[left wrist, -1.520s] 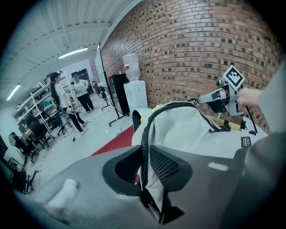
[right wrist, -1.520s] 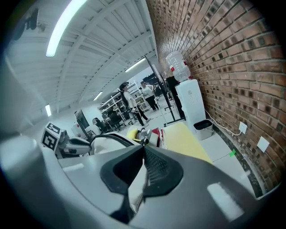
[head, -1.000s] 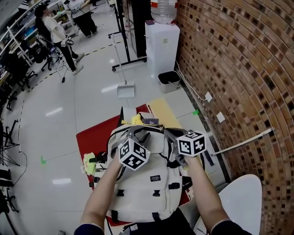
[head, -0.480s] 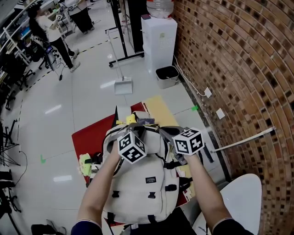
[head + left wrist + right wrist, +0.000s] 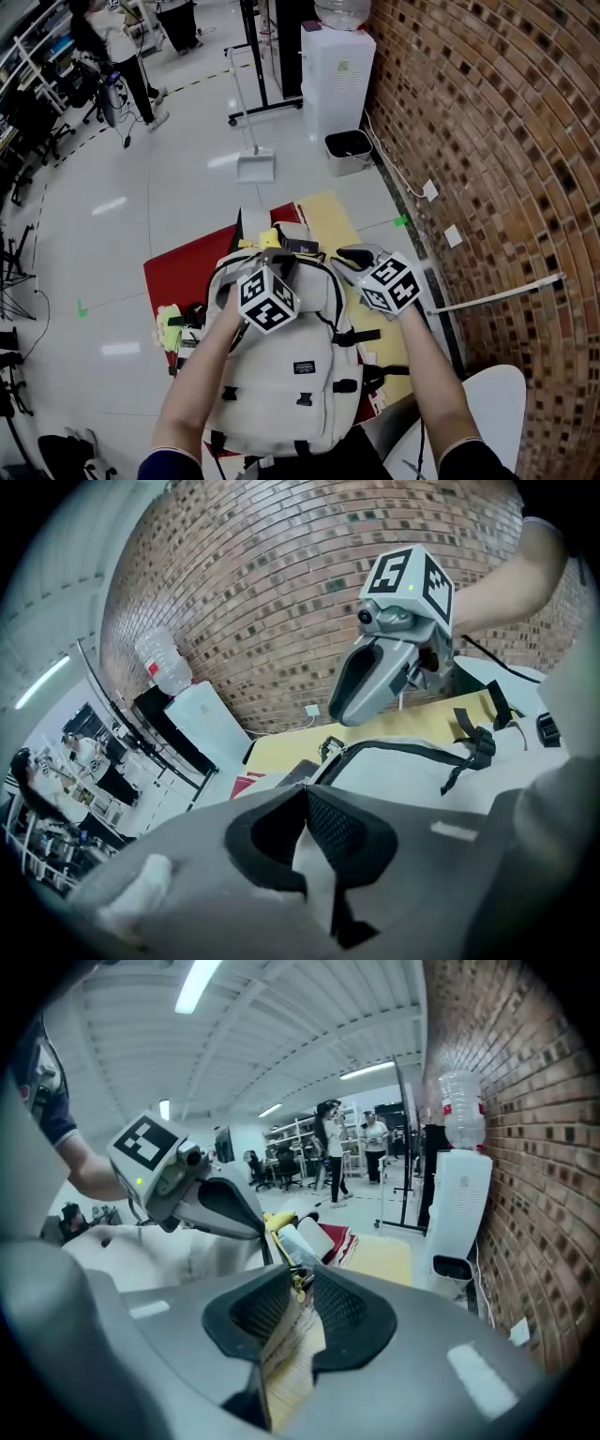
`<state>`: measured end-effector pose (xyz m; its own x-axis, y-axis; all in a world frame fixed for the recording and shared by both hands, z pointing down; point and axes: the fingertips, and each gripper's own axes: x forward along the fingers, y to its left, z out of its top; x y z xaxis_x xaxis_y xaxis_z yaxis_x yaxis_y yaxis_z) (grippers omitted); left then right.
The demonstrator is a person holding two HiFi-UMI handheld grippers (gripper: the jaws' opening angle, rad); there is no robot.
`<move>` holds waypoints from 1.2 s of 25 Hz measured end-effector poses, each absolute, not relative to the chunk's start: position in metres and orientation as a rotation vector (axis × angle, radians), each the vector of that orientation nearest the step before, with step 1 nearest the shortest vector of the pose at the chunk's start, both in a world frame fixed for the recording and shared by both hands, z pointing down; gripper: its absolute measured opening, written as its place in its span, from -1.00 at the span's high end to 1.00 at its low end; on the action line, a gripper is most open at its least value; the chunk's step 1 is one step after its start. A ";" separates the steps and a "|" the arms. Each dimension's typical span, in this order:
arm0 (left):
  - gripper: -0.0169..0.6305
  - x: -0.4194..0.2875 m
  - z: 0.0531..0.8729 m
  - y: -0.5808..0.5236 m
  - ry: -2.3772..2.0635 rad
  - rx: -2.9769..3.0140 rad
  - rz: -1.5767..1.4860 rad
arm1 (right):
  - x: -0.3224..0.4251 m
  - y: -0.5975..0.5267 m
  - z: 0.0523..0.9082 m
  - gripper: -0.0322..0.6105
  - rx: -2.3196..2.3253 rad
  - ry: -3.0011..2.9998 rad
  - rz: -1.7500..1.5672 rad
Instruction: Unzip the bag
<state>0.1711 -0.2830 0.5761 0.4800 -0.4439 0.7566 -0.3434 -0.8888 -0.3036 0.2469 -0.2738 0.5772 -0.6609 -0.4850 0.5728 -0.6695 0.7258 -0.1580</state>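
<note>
While left tool (image 5: 302, 794) clamps backpack (image 5: 291, 375) on red mat (image 5: 187, 272), right tool (image 5: 349, 258), just opened, straddles zip pull (image 5: 296, 1279).

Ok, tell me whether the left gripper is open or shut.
Shut. In the left gripper view, the left gripper has its jaws together at the tips, with a fold of the white backpack pinched between them.

The backpack (image 5: 281, 375) is matt off-white woven cloth with black webbing straps (image 5: 364, 335), lying on a matt red mat (image 5: 183, 277) over a glossy, reflective floor (image 5: 187, 187) beside a rough brick wall (image 5: 506, 141), while the fingers (image 5: 441, 855) of the left gripper (image 5: 305, 791) are smooth matt grey plastic with black mesh-textured pads (image 5: 339, 832).
</note>
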 end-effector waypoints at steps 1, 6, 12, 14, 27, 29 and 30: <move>0.92 0.171 0.576 -0.283 0.700 -2.608 -1.382 | 0.245 -0.274 0.580 0.62 0.830 -2.430 0.518; 0.92 0.172 0.577 -0.282 0.716 -2.613 -1.377 | 0.238 -0.286 0.571 0.47 0.772 -2.524 0.921; 0.92 0.170 0.579 -0.281 0.735 -2.613 -1.373 | 0.232 -0.293 0.583 0.36 0.825 -2.491 1.236; 0.92 0.170 0.579 -0.281 0.741 -2.612 -1.368 | 0.230 -0.290 0.591 0.36 0.849 -2.457 1.302; 0.92 0.167 0.573 -0.277 0.782 -2.612 -1.348 | 0.227 -0.272 0.579 0.82 0.954 -2.529 1.437; 0.92 0.166 0.566 -0.278 0.797 -2.603 -1.331 | 0.233 -0.269 0.581 0.83 1.010 -2.515 1.486; 0.92 0.162 0.562 -0.280 0.820 -2.586 -1.331 | 0.238 -0.267 0.583 0.83 1.043 -2.503 1.500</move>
<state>0.1618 -0.2800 0.5624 0.4664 -0.5155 0.7188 -0.4104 -0.8460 -0.3404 0.2377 -0.2667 0.5827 -0.7726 -0.5230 0.3600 -0.5640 0.3050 -0.7674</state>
